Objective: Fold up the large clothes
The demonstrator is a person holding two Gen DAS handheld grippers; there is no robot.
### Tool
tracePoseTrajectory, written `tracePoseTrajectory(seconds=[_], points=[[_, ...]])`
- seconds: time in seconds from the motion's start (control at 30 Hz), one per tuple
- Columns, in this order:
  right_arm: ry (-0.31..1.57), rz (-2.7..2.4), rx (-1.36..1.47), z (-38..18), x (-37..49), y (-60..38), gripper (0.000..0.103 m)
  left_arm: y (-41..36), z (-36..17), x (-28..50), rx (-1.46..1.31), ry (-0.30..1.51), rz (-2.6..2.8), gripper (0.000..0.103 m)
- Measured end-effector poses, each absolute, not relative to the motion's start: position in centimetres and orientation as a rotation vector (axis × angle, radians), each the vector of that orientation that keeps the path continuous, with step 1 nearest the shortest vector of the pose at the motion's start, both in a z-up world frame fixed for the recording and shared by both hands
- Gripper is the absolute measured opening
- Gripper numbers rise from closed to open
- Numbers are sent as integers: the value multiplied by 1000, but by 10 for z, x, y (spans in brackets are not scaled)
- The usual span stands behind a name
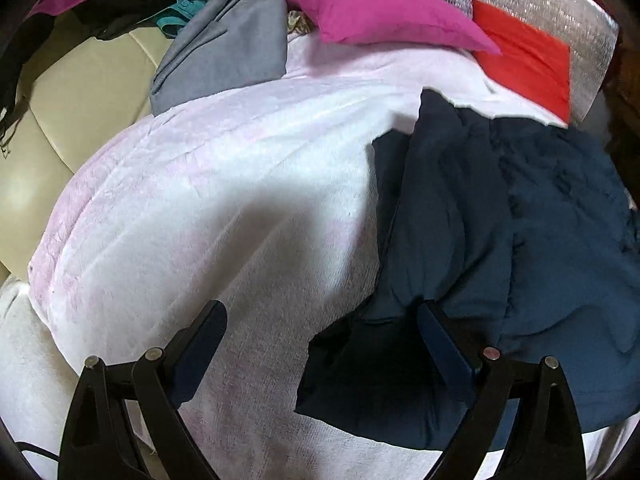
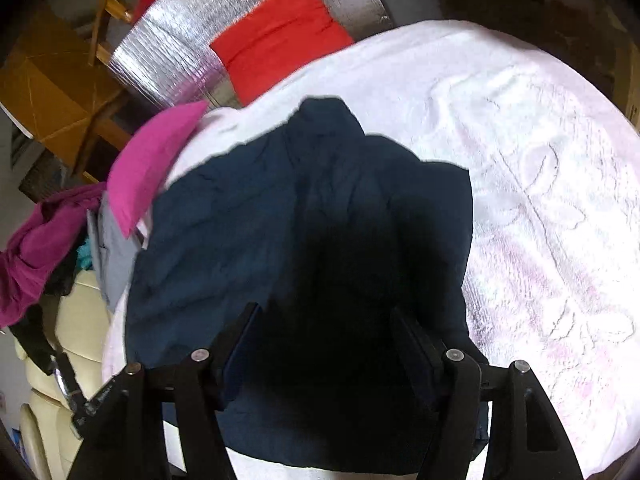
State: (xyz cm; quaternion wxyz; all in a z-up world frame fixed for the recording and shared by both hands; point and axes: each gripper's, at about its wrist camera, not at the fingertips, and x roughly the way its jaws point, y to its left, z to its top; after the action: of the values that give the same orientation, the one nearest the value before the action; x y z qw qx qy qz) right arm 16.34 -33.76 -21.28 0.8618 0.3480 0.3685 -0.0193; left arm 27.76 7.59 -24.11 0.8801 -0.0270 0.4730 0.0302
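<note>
A crumpled navy blue garment (image 1: 520, 216) lies on a pale pink plush blanket (image 1: 224, 184) that covers the work surface.

In the left wrist view, the garment sits on the right half of the blanket, bunched in folds, with a dark corner reaching toward the camera. The left gripper (image 1: 324, 332) has its fingers spread wide apart, grasping nothing. Its right finger rests at or just over the garment's near edge; its left finger is above bare blanket.

In the right wrist view, the same garment (image 2: 280, 216) fills the middle of the frame. The right gripper (image 2: 324, 332) is also spread wide, both fingers above the dark cloth, holding nothing; whether they touch the fabric cannot be told.

Beyond the garment are a magenta pillow (image 1: 384, 12), a folded red cloth (image 1: 524, 56) on a silver foil sheet (image 1: 568, 8), and a folded grey garment (image 1: 228, 44) at the blanket's far left edge. A cream leather sofa (image 1: 80, 104) lies to the left, with a purple cloth (image 2: 36, 248) draped over it.
</note>
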Motion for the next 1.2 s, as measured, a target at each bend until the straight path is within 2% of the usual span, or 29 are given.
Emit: tracePoseTrajectory(seconds=[0.1, 0.2, 0.43, 0.53, 0.63, 0.7, 0.73, 0.77, 0.8, 0.87, 0.9, 1.1, 1.2], points=[[730, -64, 779, -210, 152, -355, 70, 87, -228, 279, -105, 932, 25, 96], [734, -83, 855, -218, 146, -378, 75, 93, -219, 284, -129, 891, -41, 96], [822, -49, 980, -250, 158, -398, 78, 84, -253, 315, -307, 1131, -261, 96], [877, 48, 1022, -264, 179, -390, 81, 82, -258, 318, -380, 1150, -305, 96], [858, 63, 964, -263, 194, -377, 93, 78, -265, 319, -419, 1168, -333, 96], [855, 53, 930, -263, 199, -369, 93, 77, -266, 317, -423, 1151, -322, 96], [854, 34, 892, -261, 202, -364, 91, 77, -264, 318, -431, 1143, -316, 96], [850, 10, 832, -256, 205, -358, 80, 77, -263, 318, -443, 1127, -307, 96], [844, -3, 782, -252, 206, -352, 74, 77, -261, 318, -448, 1114, -301, 96], [821, -9, 732, -245, 211, -348, 57, 71, -258, 321, -447, 1084, -300, 88], [803, -11, 712, -240, 213, -345, 55, 65, -254, 323, -437, 1068, -308, 79], [793, -63, 695, -240, 223, -348, 52, 37, -250, 340, -315, 1044, -244, 80], [819, -59, 740, -243, 221, -354, 60, 31, -242, 330, -274, 1018, -210, 80]])
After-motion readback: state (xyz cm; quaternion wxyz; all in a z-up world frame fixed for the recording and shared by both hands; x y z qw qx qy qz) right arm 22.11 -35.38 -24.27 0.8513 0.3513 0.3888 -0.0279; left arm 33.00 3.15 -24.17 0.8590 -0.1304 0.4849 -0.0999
